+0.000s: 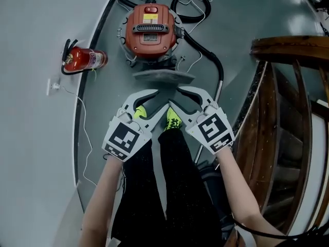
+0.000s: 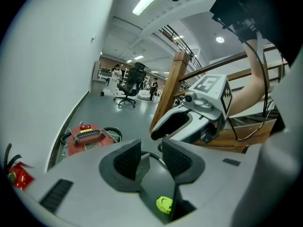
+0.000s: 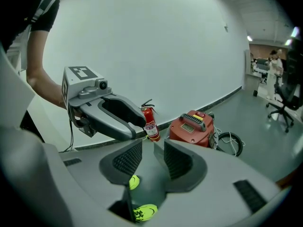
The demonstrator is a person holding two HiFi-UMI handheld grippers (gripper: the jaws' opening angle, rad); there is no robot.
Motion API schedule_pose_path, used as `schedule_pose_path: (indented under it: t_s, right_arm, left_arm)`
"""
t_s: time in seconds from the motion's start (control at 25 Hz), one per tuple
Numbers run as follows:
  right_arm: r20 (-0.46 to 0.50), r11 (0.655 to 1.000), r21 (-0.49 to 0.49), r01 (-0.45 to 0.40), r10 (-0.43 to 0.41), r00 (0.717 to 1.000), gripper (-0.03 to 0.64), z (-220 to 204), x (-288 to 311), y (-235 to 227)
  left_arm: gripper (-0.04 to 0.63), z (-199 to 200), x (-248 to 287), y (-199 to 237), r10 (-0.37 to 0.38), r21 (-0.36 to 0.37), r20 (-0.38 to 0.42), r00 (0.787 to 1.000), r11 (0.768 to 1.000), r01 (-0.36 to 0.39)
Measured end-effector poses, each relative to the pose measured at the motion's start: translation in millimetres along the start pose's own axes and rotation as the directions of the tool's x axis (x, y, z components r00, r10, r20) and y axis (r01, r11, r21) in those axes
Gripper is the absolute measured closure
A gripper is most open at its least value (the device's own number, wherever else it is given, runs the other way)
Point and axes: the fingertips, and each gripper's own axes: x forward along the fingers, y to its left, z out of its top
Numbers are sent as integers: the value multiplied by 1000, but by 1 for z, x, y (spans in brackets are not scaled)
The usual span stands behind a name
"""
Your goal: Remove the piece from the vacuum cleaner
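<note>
Red and round, the vacuum cleaner sits on the grey floor with its black hose looping out to the right. A curved grey piece lies just in front of it, between the machine and the person's yellow shoes. The left hand-held gripper and the right hand-held gripper are side by side just short of that piece, each with its jaws apart and nothing clamped, while a red fire extinguisher stands at the foot of the wall and a wooden railing curves at the right.
</note>
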Motion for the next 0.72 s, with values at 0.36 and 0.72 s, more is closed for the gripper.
schedule_pose_path:
  t_s: [0.36,0.72]
  right_arm:
    - [-50,999,-51,2,-4,999,462,-38,43,-19]
    - [-135,993,-115,-2,-14,991,442,-67,79,-41]
  left_arm:
    - [454,-39,32,31,18,90,-37,999,996,-14]
    - [431,-85,62,51,1,95,-108,994,995,9]
